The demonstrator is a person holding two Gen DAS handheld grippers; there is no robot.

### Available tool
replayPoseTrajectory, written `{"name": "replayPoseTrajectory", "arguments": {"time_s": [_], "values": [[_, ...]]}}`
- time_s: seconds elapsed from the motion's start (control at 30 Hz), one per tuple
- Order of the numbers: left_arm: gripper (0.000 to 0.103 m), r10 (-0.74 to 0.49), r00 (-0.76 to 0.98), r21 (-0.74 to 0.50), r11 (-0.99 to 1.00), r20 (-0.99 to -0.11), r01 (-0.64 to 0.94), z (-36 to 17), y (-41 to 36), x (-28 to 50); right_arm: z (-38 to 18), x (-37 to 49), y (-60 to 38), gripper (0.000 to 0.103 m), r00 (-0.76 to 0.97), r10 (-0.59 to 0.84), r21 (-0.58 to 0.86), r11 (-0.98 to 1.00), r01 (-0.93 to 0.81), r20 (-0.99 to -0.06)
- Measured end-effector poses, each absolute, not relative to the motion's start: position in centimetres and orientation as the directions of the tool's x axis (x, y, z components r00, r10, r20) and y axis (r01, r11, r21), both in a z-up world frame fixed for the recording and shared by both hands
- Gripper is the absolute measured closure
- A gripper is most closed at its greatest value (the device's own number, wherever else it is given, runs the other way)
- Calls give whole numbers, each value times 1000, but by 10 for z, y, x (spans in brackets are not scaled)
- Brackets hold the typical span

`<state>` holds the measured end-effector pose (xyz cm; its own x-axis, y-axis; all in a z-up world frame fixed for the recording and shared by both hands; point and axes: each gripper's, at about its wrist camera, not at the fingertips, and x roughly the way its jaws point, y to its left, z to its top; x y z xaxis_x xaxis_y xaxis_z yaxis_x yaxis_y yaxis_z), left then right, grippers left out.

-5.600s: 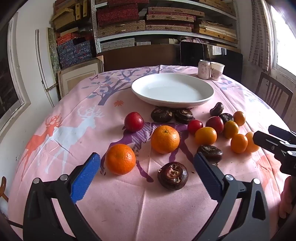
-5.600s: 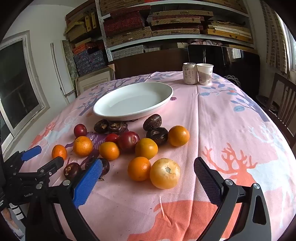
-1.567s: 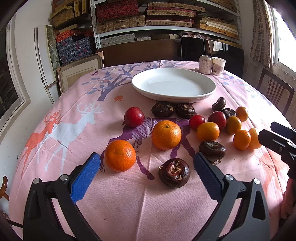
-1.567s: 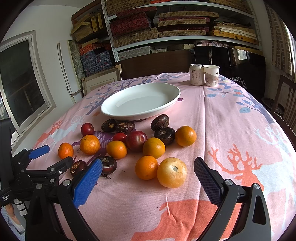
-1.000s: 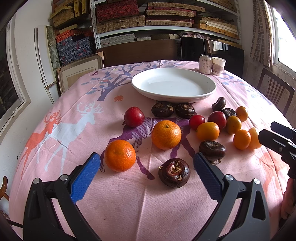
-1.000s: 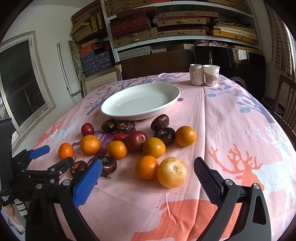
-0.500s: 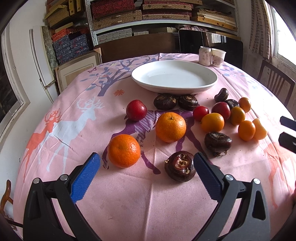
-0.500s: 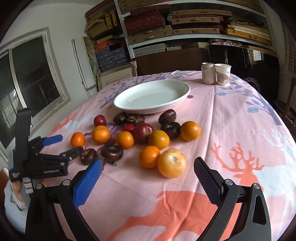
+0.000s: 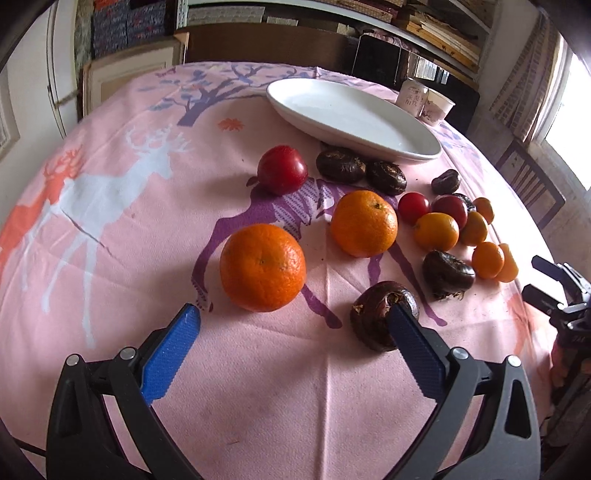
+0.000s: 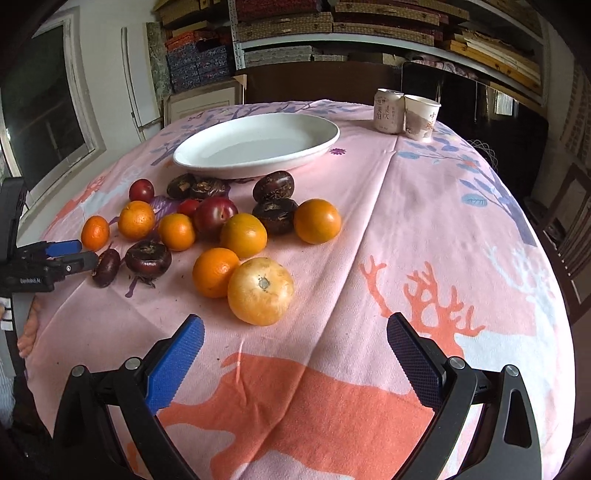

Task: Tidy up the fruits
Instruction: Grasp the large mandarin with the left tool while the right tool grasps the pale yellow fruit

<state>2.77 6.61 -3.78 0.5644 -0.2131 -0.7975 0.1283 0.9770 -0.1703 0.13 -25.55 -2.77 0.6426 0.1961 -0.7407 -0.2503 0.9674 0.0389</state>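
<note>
Blue-padded left gripper [image 9: 291, 325] spread wide and empty, low over the cloth, closer to the fruit than half a second ago, tilted now so the scene leans. Nearest orange [image 9: 263, 268] just ahead between the pads; dark water chestnut [image 9: 384, 314] partly behind the right-side pad, contact impossible to tell. Right gripper [image 10: 295, 332] likewise wide apart, holding nothing, also nearer than before, pointed at the pale yellow-orange fruit [image 10: 260, 290]. Beneath both, pink tablecloth [image 10: 424, 221] printed with deer and branches, creased, draped over a round table. Beyond that, shelves [image 10: 332, 22] stacked with flat boxes, a window frame [image 10: 48, 110] on the left wall, a wooden chair [image 9: 532, 184] at the far right. White oval plate [image 10: 258, 144] toward the far side of the table, nothing in it. Just in front of the plate, two dark chestnuts [image 9: 341, 165] side by side and a red plum [image 9: 282, 170] left of them. Further from the plate, toward the grippers, second large orange [image 9: 364, 223], then a cluster of small oranges [image 9: 436, 232], red plums and more chestnuts, all on the cloth. Right of the plate, drink can [image 10: 388, 110] touching a paper cup [image 10: 421, 116]. Fruit unmoved since the earlier frames.
</note>
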Motion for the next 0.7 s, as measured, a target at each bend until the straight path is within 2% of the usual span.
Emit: {"name": "replayPoseTrajectory", "arguments": {"time_s": [0.13, 0.23, 0.3, 0.43, 0.5, 0.67, 0.7], "values": [[5, -157, 622, -111, 987, -767, 113, -31, 71, 25, -29, 12, -262, 4, 627, 192, 44, 969, -244, -755], [5, -185, 633, -130, 983, -751, 133, -24, 75, 26, -26, 20, -261, 11, 628, 225, 75, 964, -256, -745], [5, -193, 627, -120, 980, -755, 159, -24, 70, 26, -27, 26, -253, 13, 616, 242, 81, 957, -278, -750], [5, -199, 625, -78, 973, -755, 215, -21, 58, 25, -34, 35, -244, 30, 558, 301, 137, 939, -316, -773], [5, -192, 617, -70, 974, -763, 218, -22, 56, 31, -35, 38, -245, 31, 539, 340, 181, 927, -327, -770], [23, -181, 602, -70, 977, -778, 202, -24, 59, 47, -35, 39, -246, 36, 529, 373, 218, 917, -333, -762], [31, -177, 597, -69, 977, -782, 200, -25, 60, 50, -35, 39, -246, 38, 526, 381, 225, 914, -338, -760]]}}
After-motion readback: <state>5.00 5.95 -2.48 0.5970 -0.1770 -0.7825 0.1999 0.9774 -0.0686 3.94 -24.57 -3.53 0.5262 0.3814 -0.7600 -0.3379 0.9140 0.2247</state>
